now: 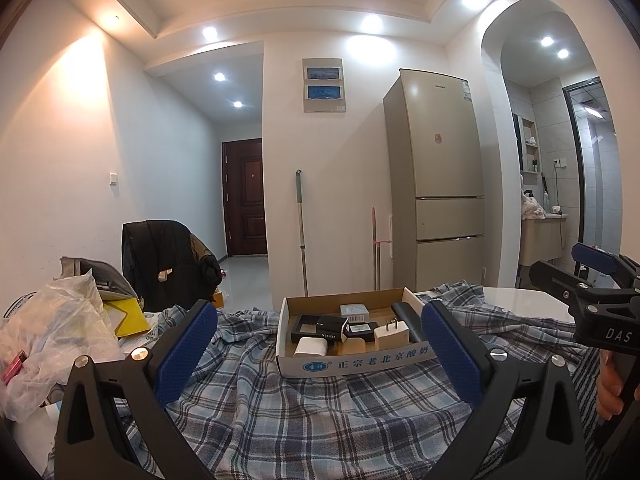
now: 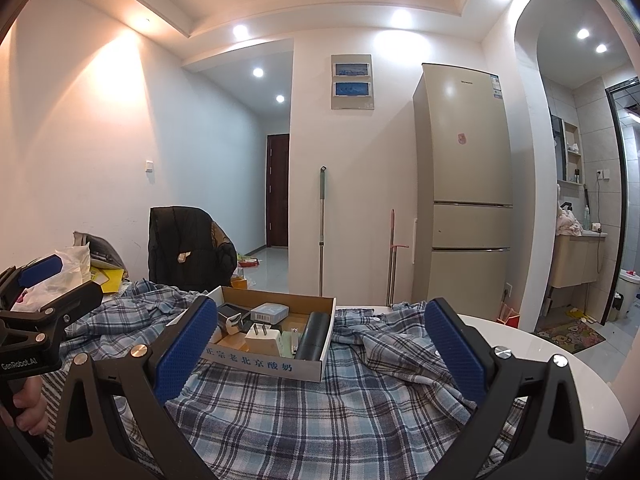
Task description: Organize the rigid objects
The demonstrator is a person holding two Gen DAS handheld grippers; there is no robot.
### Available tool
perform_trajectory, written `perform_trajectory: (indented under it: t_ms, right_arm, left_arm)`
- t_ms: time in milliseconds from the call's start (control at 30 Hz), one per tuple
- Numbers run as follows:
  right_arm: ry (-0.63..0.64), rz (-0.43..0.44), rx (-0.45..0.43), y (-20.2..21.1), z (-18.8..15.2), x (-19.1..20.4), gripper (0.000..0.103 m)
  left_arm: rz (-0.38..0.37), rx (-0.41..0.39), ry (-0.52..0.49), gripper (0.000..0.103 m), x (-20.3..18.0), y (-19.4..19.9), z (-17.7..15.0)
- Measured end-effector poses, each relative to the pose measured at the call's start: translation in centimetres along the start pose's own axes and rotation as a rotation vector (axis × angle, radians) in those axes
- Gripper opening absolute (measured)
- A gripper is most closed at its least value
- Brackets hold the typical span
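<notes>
A shallow cardboard box [image 1: 352,362] with blue print on its front rests on a plaid cloth [image 1: 320,412]. Inside lie a white plug charger [image 1: 391,334], another white charger [image 1: 310,347], black cases [image 1: 332,326], a small light blue box [image 1: 354,310] and a black cylinder [image 1: 406,320]. My left gripper [image 1: 320,350] is open, a short way in front of the box, holding nothing. In the right wrist view the box [image 2: 276,364] sits ahead and slightly left, with the plug charger [image 2: 262,338] and cylinder [image 2: 314,336] visible. My right gripper [image 2: 322,354] is open and empty.
Plastic bags [image 1: 56,336] and yellow packaging [image 1: 128,316] crowd the table's left end. A chair with a black jacket [image 1: 168,264] stands behind. The white round table edge [image 2: 560,364] shows at right. A fridge [image 1: 436,180] and mop handles stand by the far wall.
</notes>
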State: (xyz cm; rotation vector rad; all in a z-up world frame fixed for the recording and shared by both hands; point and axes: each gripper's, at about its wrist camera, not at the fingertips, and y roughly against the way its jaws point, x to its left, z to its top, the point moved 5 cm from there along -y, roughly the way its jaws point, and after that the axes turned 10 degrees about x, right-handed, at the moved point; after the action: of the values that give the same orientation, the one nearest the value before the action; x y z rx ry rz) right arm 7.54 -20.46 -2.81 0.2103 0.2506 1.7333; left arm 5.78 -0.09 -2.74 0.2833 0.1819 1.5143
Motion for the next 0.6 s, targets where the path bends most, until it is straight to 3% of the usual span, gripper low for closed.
perform_trajectory:
  t_ms: [600]
  right_arm:
    - [0.001, 0.002, 0.004, -0.15, 0.11, -0.01, 0.103]
  left_arm:
    - [0.000, 0.000, 0.002, 0.103, 0.01, 0.02, 0.02]
